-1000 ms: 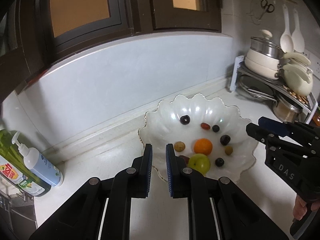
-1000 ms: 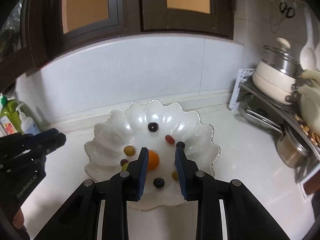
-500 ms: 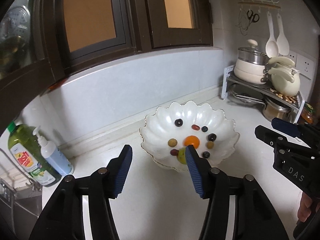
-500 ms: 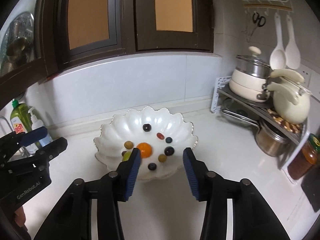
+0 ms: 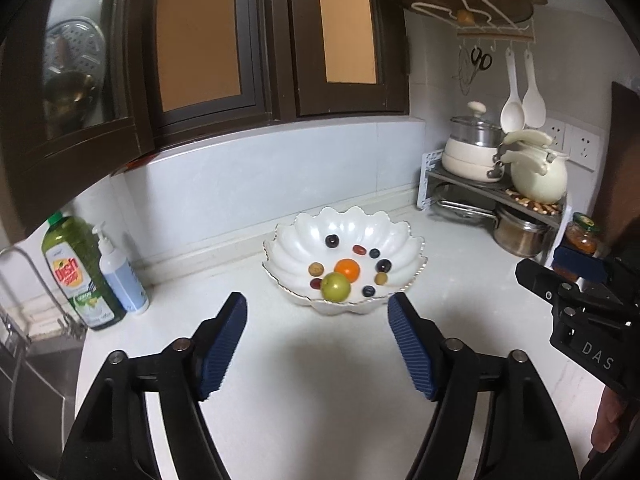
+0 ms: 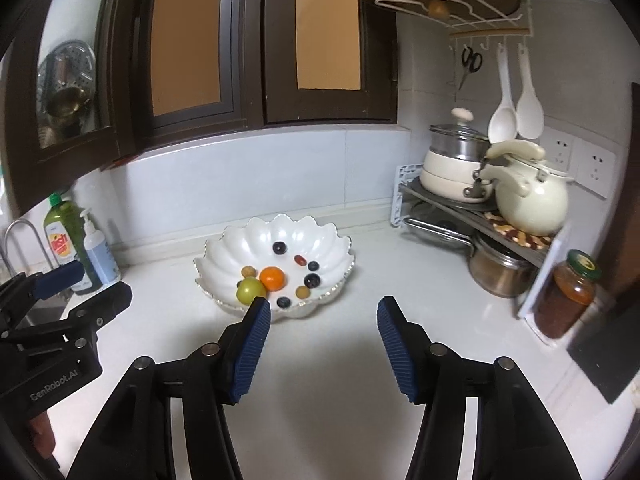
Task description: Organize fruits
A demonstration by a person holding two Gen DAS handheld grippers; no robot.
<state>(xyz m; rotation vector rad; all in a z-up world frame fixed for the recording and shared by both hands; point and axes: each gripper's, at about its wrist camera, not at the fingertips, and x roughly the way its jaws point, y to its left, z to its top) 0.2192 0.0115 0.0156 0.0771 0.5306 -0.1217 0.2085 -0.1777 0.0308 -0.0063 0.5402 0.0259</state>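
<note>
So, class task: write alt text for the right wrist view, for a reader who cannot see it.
A white scalloped bowl of small fruits sits on a white kitchen counter. In front, the right gripper is opening with nothing between its blue pads.

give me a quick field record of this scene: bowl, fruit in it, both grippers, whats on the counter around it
bowl: white scalloped bowl on the white counter
fruit: orange, green apple, several small dark and tan fruits, all inside the bowl
left gripper: jaws opening, nothing between them, short of the bowl
right gripper: jaws opening, nothing between them
left of bowl: dish soap bottle, pump bottle
right of bowl: pot rack, jar
</note>
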